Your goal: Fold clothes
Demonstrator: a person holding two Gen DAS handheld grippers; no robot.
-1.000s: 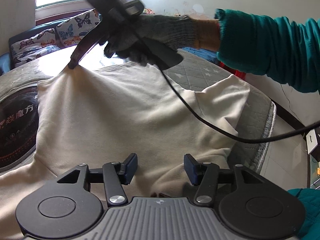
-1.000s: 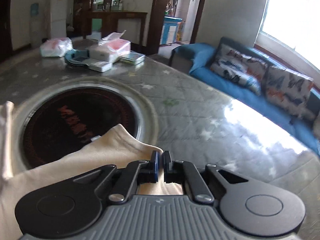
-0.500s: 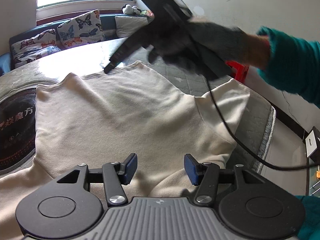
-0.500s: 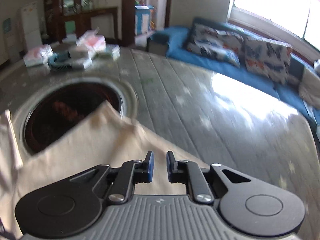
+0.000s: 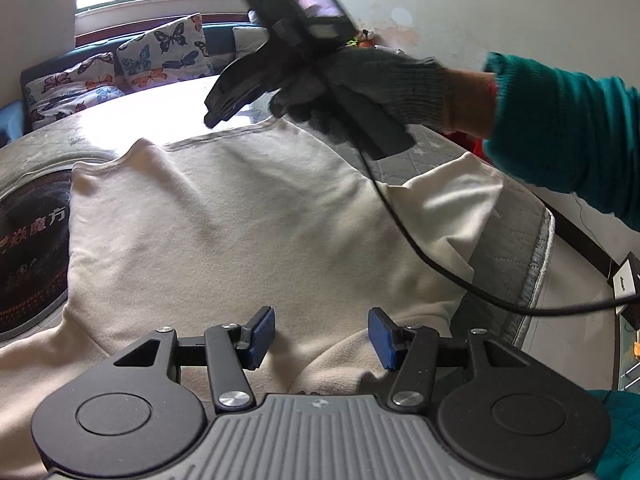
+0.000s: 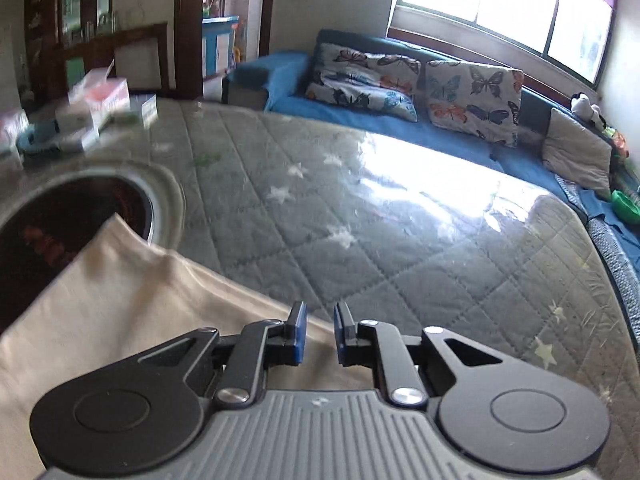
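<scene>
A cream sweatshirt (image 5: 224,232) lies spread on the grey quilted table cover (image 5: 516,240), its hem at the far side and one sleeve (image 5: 452,208) folded out to the right. My left gripper (image 5: 322,338) is open and empty, low over the near part of the garment. My right gripper (image 5: 218,114) hangs in the air above the far hem, held by a gloved hand; in its own view the right gripper (image 6: 320,334) is open with a small gap, empty, over the sweatshirt's edge (image 6: 132,304).
A round dark inset (image 5: 28,252) with red lettering sits in the table at the left. Boxes and packets (image 6: 88,116) stand at the table's far corner. A blue sofa with butterfly cushions (image 6: 472,100) runs behind. A black cable (image 5: 440,272) trails from the right gripper.
My right gripper let go of the sweatshirt's far hem corner, opened, and moved up and to the right. The lifted hem dropped flat. The left gripper has not moved.
</scene>
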